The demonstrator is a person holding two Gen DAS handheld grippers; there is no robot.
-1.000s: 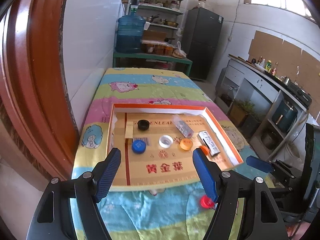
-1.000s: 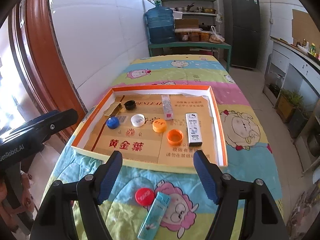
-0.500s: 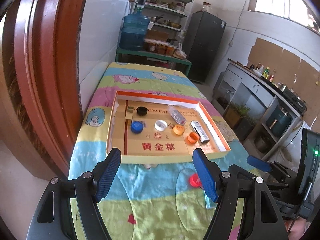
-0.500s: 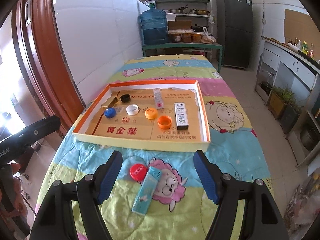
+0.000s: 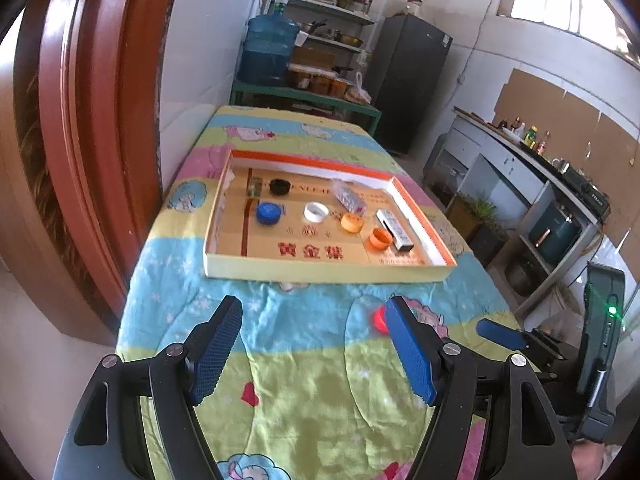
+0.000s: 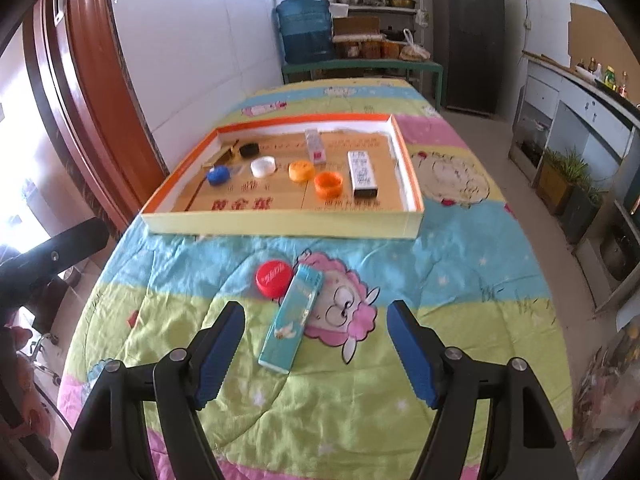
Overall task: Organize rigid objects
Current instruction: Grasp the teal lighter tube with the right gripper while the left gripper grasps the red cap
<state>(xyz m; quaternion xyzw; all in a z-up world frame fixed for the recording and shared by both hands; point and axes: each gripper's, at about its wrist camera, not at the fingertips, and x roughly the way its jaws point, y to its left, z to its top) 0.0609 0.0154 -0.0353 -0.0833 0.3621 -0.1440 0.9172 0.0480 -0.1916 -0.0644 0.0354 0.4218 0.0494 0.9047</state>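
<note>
A shallow orange-rimmed box (image 6: 412,184) (image 5: 224,252) lies on the quilted table. Inside it are a blue cap (image 6: 218,175), a white cap (image 6: 263,167), a black cap (image 6: 249,149), two orange caps (image 6: 302,170) (image 6: 329,184) and small packets (image 6: 362,172). On the quilt in front of the box lie a red cap (image 6: 273,277) (image 5: 378,319) and a teal packet (image 6: 292,317). My right gripper (image 6: 316,344) is open and empty, just above the teal packet's near end. My left gripper (image 5: 316,344) is open and empty, over bare quilt left of the red cap.
A red wooden door frame (image 5: 80,120) stands close on the left. The other gripper's arm (image 5: 520,340) shows at the table's right edge. A water jug (image 6: 306,28), shelves and a fridge (image 6: 466,36) stand beyond the table's far end.
Both grippers have pulled back from the box toward the table's near end. The red cap and teal packet now lie closer to the right gripper's fingers. Both stay open.
</note>
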